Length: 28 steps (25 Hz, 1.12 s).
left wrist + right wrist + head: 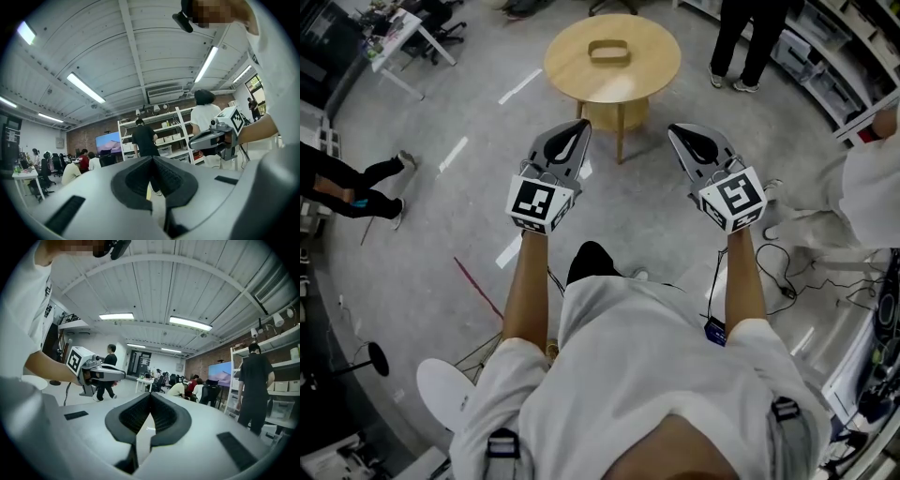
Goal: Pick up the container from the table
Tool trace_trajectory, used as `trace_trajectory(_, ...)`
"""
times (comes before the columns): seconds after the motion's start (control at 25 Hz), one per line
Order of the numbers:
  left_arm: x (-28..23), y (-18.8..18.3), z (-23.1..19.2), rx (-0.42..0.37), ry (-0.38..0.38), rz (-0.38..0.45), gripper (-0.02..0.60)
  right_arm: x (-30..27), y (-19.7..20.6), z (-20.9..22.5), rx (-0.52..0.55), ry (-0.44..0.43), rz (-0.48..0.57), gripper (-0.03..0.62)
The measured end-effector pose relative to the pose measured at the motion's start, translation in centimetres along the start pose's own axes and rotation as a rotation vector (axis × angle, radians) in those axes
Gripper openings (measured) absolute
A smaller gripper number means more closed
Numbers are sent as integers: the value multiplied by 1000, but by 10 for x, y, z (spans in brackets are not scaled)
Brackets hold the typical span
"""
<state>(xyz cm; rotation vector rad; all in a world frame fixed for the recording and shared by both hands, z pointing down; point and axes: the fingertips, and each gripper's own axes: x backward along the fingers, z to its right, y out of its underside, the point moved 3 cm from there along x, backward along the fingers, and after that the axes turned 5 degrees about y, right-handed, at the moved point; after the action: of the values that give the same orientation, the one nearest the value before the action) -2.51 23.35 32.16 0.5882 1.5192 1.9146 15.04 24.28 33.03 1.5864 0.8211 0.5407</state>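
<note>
Reaching for the container (607, 52) is the step in hand, and it looks barely begun. The oval, tan, open-topped container sits near the middle of the round wooden table (572, 84), well ahead of both claws. The left claw (579, 126) and the right claw (674, 129) hover side by side over the floor, short of the table's near edge, each pointing roughly level toward it. Both are pressed together with nothing between the pads: each claw's own view shows the dark pads meeting at the tips, with only the room beyond.

To do this well, I judge that one claw should spread wide before it gets to the table, since the container looks broader than a closed tip. Coming in over the rim from the near side and closing across one wall seems safest. The container looks light, so a slow close should keep it from sliding. A person (741, 42) stands just past the table, so the reach is best kept short.
</note>
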Motion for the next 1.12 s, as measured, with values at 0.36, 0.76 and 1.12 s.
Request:
trace_trajectory(0.36,-64,29,-68,-41,-13,-16,17,-73,6,58,112,63,-8,14)
trace_trajectory(0.76,-172,77,-251,-60,41,-38,17,-266,1,145,139,120,-51,14)
trace_trajectory(1.12,-248,125,-355,-6,82,-77,17,-381,25,202,133,144,-122,15)
